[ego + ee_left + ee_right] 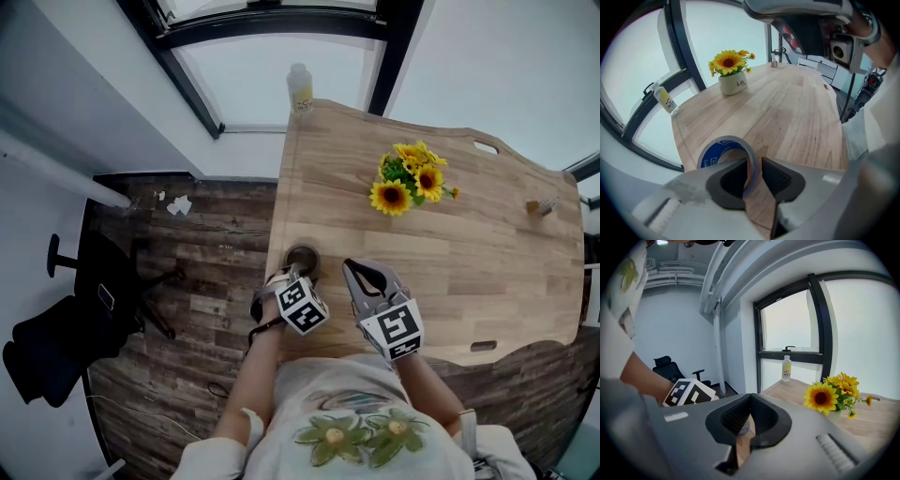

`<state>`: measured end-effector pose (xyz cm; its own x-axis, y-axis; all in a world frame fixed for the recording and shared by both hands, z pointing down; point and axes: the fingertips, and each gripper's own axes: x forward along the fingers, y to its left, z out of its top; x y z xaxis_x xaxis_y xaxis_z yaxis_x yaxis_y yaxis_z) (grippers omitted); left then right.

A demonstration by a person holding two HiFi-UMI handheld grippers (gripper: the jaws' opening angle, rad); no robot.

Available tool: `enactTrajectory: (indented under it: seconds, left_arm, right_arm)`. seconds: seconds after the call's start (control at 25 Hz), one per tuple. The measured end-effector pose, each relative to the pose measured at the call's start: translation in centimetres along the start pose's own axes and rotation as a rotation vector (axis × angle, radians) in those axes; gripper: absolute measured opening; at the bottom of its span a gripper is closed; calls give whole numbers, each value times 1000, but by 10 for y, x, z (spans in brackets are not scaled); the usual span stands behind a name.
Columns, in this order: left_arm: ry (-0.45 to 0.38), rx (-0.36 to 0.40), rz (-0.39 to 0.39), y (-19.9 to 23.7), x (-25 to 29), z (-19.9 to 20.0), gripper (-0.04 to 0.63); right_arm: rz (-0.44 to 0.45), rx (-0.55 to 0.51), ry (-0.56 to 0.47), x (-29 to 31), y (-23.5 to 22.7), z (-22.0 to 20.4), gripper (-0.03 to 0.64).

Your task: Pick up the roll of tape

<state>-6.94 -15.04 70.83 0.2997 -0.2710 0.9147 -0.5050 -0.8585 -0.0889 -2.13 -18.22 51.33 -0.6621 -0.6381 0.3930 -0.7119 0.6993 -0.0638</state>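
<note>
The roll of tape (303, 258) lies flat near the left edge of the wooden table (469, 272); it is grey outside with a blue core (723, 149). My left gripper (298, 274) points steeply down onto it. In the left gripper view, one jaw is inside the ring and the other outside, and my left gripper (754, 171) is shut on the roll's near wall. The roll rests on the wood. My right gripper (354, 270) hovers just to the right, jaws together with nothing held (745, 427).
A white pot of sunflowers (408, 178) stands mid-table. A small bottle (299, 91) sits on the window ledge beyond the far corner. A small object (537, 206) lies at the far right. A black office chair (94, 309) stands on the floor to the left.
</note>
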Motion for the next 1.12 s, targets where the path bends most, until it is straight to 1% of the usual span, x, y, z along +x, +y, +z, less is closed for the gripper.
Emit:
enactTrajectory:
  seconds: [0.2, 0.44, 0.6, 0.96, 1.12]
  left_arm:
    - [35, 33, 23, 1, 3, -8, 77]
    - [13, -8, -51, -3, 1, -4, 57]
    - [13, -17, -58, -2, -1, -5, 55]
    - [-58, -134, -121, -7, -12, 2, 54]
    - [-92, -170, -129, -7, -17, 6, 54]
  right_arm:
    - [-2, 3, 0, -1, 0, -1, 0]
    - [-3, 4, 1, -2, -1, -1, 0]
    - [-1, -1, 0, -3, -1, 0, 0]
    - [-1, -12, 1, -6, 0, 1, 0]
    - [-3, -14, 1, -7, 1, 1, 0]
